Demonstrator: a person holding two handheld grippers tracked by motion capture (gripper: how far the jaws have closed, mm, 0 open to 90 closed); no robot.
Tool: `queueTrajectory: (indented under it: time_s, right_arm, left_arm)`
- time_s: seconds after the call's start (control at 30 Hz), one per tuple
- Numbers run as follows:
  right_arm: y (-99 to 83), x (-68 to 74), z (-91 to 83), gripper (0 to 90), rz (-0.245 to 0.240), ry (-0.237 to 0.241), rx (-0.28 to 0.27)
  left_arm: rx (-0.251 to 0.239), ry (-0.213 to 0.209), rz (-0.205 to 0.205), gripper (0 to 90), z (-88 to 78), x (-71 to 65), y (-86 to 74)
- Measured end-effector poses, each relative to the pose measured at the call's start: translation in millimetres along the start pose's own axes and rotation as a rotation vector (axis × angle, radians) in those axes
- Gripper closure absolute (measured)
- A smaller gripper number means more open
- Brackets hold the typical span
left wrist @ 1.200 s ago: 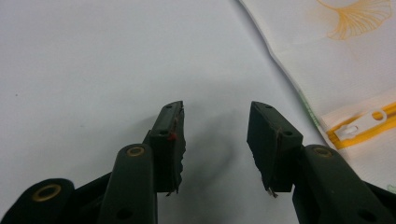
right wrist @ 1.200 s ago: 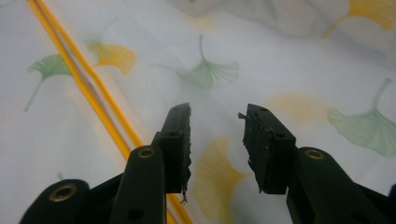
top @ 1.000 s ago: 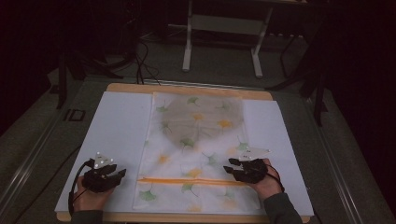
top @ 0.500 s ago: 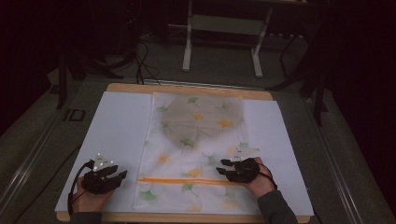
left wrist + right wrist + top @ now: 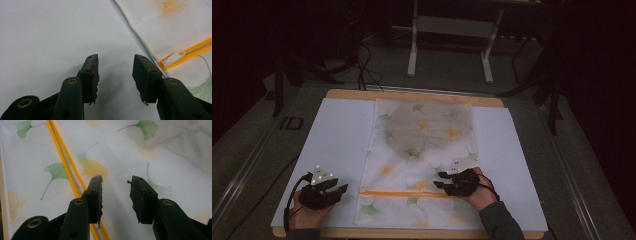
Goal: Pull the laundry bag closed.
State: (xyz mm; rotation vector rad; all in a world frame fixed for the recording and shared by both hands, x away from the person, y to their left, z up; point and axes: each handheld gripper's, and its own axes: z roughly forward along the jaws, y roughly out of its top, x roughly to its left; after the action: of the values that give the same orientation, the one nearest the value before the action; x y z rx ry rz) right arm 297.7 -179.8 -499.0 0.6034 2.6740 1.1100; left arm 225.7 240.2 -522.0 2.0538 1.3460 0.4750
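Mesh laundry bag (image 5: 419,165) — white, with green and yellow ginkgo leaves printed on it — lies flat in the middle of the white surface (image 5: 334,145). An orange zipper (image 5: 404,193) runs across it near the person's edge. The white zipper pull (image 5: 173,58) sits at the bag's left end; in the high view it is too small to make out. Something round and grey shows through the far half of the bag, but what it is cannot be told.

The left gripper (image 5: 343,188) rests on the bare surface just beside the bag, jaws spread with nothing between them. The right gripper (image 5: 439,180) is over the bag, just above the zipper — its jaws are spread too and pinch nothing. Whether its tips touch the mesh is hard to tell. The room behind is very dark.
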Motion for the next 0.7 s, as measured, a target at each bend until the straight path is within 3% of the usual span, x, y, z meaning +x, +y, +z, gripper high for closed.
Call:
queueTrajectory:
  time_s: [0.7]
  right_arm:
    - [25.8,11.6,22.9,61.9,-0.061,0.056,0.011]
  left_arm:
    - [-0.010,-0.005,-0.008,56.2,0.2,1.1,0.4]
